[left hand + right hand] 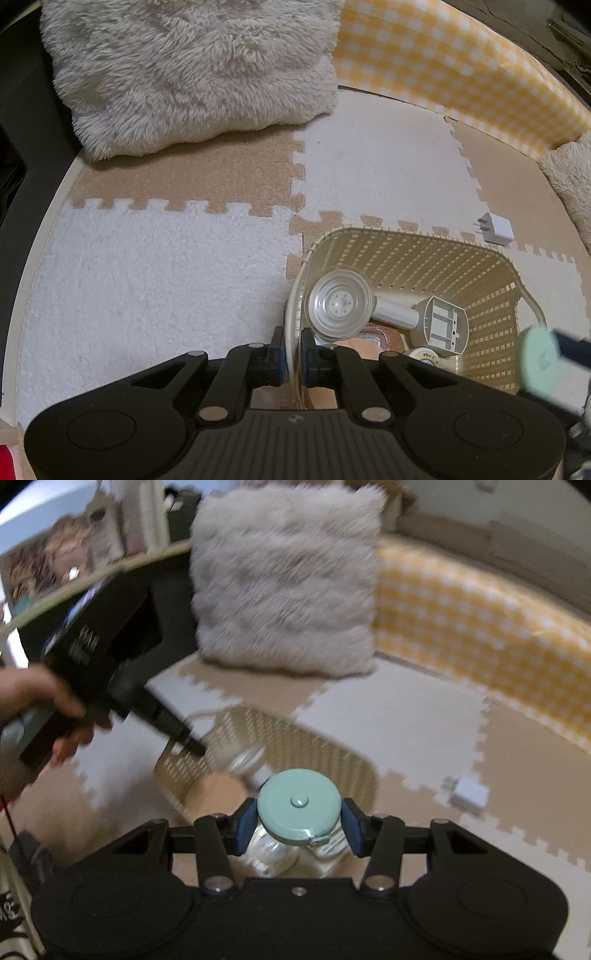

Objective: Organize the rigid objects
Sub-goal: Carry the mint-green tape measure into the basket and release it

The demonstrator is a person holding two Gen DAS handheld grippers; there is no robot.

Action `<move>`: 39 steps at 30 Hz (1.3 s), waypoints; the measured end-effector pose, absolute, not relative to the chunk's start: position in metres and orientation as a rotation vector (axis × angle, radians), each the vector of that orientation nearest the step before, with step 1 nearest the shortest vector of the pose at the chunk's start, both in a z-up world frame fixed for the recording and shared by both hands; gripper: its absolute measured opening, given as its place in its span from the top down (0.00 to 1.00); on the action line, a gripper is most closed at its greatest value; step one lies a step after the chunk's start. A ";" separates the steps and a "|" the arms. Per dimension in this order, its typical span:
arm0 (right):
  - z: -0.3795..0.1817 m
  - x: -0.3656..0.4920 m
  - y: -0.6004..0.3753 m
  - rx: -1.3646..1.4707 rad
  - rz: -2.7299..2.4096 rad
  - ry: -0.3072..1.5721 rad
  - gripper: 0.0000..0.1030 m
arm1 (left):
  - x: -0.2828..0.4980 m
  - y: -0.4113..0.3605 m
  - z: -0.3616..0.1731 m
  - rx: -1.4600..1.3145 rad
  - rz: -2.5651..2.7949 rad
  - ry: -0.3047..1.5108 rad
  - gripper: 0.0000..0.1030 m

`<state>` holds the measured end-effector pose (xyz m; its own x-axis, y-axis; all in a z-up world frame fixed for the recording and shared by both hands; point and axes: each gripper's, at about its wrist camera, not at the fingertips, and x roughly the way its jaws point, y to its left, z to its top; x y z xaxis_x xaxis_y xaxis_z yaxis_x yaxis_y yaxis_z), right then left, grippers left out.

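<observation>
A round mint-green tape measure [299, 805], gripped at its rim between the blue fingers [246, 825] of the right gripper [299, 821], hangs in the air above a cream plastic basket [295, 738] on the floor's foam puzzle mats [406, 716]. The case looks hard, smooth and light, so the two-sided hold across its widest part seems the surest; its curved edge could slip if the squeeze eases, and the small tab at its lower edge is best left alone. Over at the basket's near wall, the left gripper [291, 354] has its fingers clenched on the rim [293, 314], apparently steadying the basket. Inside lie a clear suction-cup holder with a white stem [340, 302], a beige bracket [441, 325] and a few smaller items too hidden to name. A white plug adapter [496, 229] sits on the mat just beyond the basket, not yet collected. Behind, a shaggy grey cushion [192, 74] leans beside a yellow gingham bolster [461, 62]. A person's hand [40, 709] holds the left tool's handle.
</observation>
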<state>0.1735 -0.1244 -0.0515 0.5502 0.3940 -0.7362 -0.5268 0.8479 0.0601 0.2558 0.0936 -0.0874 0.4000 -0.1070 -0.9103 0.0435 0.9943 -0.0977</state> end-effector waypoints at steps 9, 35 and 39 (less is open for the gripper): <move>-0.065 0.177 -0.118 -0.171 0.503 0.928 0.51 | 0.257 0.094 -0.087 -0.063 -0.095 1.155 0.93; -0.067 0.180 -0.118 -0.155 0.485 0.959 0.51 | 0.256 0.093 -0.087 -0.064 -0.095 1.154 0.93; -0.067 0.179 -0.116 -0.159 0.473 0.962 0.51 | 0.256 0.093 -0.087 -0.064 -0.095 1.154 0.93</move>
